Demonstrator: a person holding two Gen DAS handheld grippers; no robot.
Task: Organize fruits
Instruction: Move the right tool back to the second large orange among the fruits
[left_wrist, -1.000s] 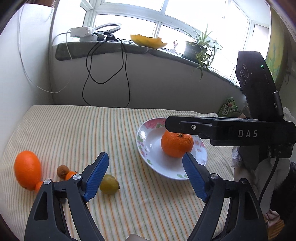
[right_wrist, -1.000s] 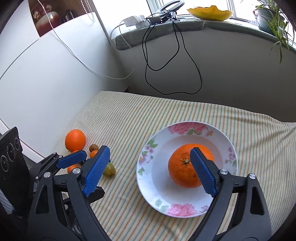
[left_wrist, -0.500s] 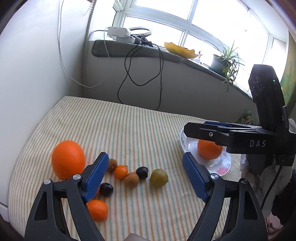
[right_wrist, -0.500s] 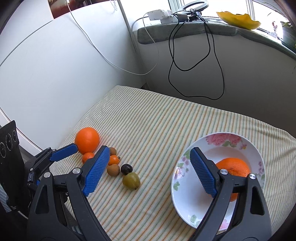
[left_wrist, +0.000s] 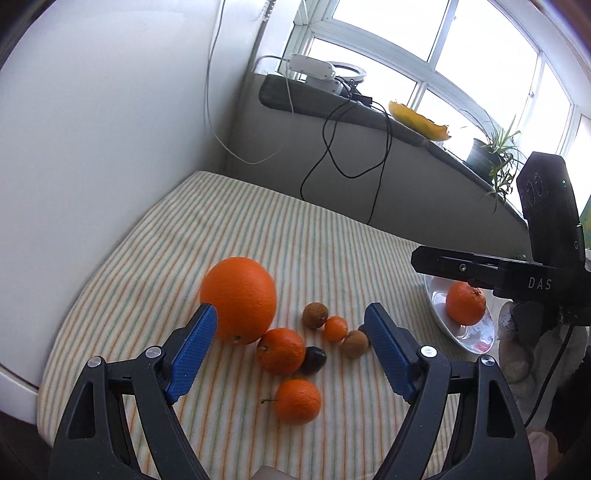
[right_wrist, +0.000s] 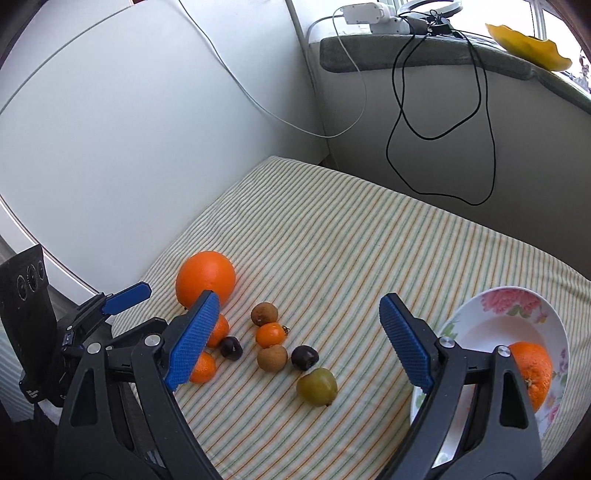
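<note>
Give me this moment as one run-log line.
left gripper: open, empty, over loose fruit | right gripper: open, empty | plate: one orange | big orange, small fruit on cloth

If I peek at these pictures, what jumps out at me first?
The big orange at the left of the striped cloth, with little fruits scattered beside it. Then the flowery plate at the right, holding another orange. Both grippers' blue jaws stand open and empty.
</note>
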